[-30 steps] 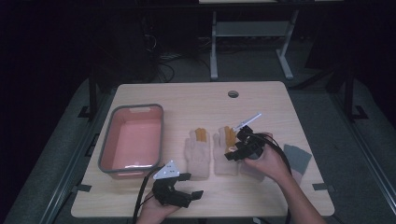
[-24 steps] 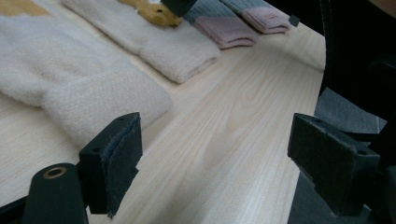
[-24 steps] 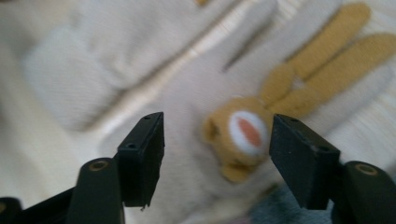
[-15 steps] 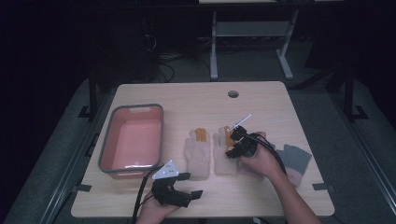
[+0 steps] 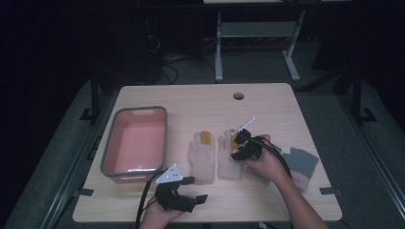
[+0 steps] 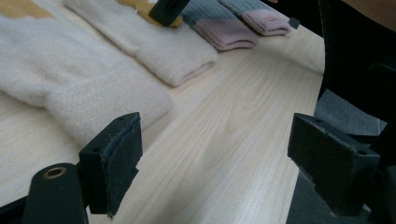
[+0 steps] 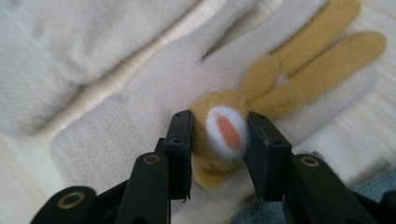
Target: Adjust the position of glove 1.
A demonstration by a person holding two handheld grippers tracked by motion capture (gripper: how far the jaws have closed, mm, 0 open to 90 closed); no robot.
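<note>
Step in hand: the right tool (image 7: 217, 140) takes hold of the right cream glove (image 5: 230, 160) by the tan plush rabbit face (image 7: 219, 135) sewn on its back.
Right tool: its jaws have just been closing and now pinch the rabbit face from both sides, pads against the plush.
Left tool: the left tool (image 5: 184, 199) rests low at the near edge of the tabletop (image 5: 267, 100), jaws wide apart with bare wood between them.
Where the gloves lie: both flat at mid-tabletop, the left cream glove (image 5: 203, 157) just beside its mate, the pink bin (image 5: 135, 143) to their left.
Doing it well: I judge the grip shallow; catching the knit under the plush would keep the patch from stretching on lifting.
Textures: fuzzy, soft cream knit with ribbed cuffs; the long tan ears (image 7: 317, 60) are felt-like; the wood is pale and smooth.
Neighbours: grey-and-pink gloves (image 5: 298, 164) lie just right of the hand.
</note>
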